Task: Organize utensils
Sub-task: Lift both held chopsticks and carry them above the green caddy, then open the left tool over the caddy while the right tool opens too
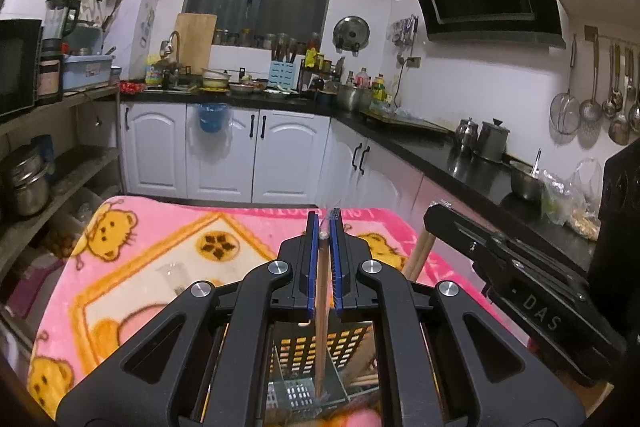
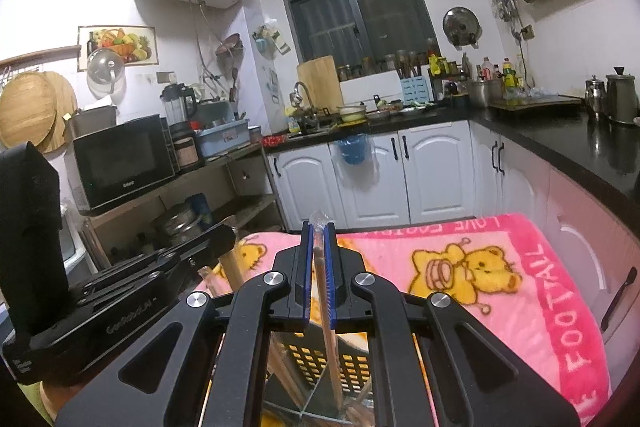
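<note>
My left gripper (image 1: 325,223) is shut on a wooden chopstick (image 1: 321,327) that hangs down into a black perforated utensil holder (image 1: 312,351) just below the jaws. My right gripper (image 2: 319,227) is shut on another wooden chopstick (image 2: 330,331), clear-tipped at the top, which reaches down into the same holder (image 2: 320,359). More chopsticks (image 2: 280,367) stand in the holder. The right gripper's body (image 1: 532,291) shows to the right in the left wrist view, and the left gripper's body (image 2: 112,307) to the left in the right wrist view.
The holder stands on a table under a pink bear-print blanket (image 1: 160,259) (image 2: 500,267). White cabinets (image 1: 224,155) and a black counter (image 1: 460,163) with pots lie beyond. A shelf with a microwave (image 2: 120,163) stands at the left.
</note>
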The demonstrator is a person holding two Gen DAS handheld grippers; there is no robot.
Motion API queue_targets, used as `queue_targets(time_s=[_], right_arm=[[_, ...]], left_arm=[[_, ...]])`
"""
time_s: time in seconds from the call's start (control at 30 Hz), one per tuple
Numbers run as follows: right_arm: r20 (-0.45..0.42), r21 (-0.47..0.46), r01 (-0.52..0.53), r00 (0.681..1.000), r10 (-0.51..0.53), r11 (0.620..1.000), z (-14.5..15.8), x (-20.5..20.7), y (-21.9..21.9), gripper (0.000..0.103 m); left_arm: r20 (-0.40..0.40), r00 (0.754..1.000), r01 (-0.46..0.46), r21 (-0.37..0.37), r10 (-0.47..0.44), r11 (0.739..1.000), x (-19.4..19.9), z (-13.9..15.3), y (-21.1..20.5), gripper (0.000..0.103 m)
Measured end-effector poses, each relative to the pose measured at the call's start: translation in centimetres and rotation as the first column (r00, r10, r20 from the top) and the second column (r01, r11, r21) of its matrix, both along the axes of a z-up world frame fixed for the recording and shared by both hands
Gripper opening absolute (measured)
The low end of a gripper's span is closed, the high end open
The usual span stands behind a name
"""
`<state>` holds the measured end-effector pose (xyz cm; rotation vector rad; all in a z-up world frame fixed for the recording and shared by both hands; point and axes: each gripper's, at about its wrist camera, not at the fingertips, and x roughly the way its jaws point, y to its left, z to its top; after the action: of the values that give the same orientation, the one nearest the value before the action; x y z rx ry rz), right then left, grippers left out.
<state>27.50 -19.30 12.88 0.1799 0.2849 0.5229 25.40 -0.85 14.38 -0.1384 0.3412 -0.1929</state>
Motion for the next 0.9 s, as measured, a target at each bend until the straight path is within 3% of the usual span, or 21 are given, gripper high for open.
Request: queue_targets(time_s=[0.43,0.57,0.7,0.73,0.8,0.9], right_arm=[[-0.050,-0.012,0.027,0.998,-0.027,1.000,-1.4,0.0,-0.7,0.007],[-0.054,-0.016,0.035,0.998,-0.036,0.999,-1.5,-0.3,-1.1,0.020],[-0.062,-0.020,0.044,0.997,-0.045,0.999,-1.7,-0.8,-1.6,0.024],[-0.067,-0.020,0.044,0.997,-0.046,0.999,-1.9,-0.9,-1.7,0.026],[-0.076,-0.026,0.048,0.996,-0.050,0.998,-2.1,-1.0,-1.9,0.027],[-0.089,-0.034,0.051,0.995,-0.054,0.998,-2.4,-1.3,-2.2,0.028]], left_arm=[[-0.044,0.999,-0.001,0.005,0.001,1.000,-0.1,-1.4,0.2,0.003],[-0.058,0.998,-0.003,0.002,0.003,1.000,-0.2,-1.8,0.4,0.003],[-0.060,0.998,-0.004,-0.003,0.004,1.000,-0.7,-1.9,0.6,0.004],[-0.061,0.998,-0.003,-0.006,0.003,1.000,-0.7,-1.9,0.6,0.005],[-0.062,0.998,-0.010,-0.005,0.010,1.000,-0.9,-1.9,0.7,0.019],[-0.068,0.998,-0.011,-0.007,0.010,1.000,-1.1,-2.1,0.9,0.022]])
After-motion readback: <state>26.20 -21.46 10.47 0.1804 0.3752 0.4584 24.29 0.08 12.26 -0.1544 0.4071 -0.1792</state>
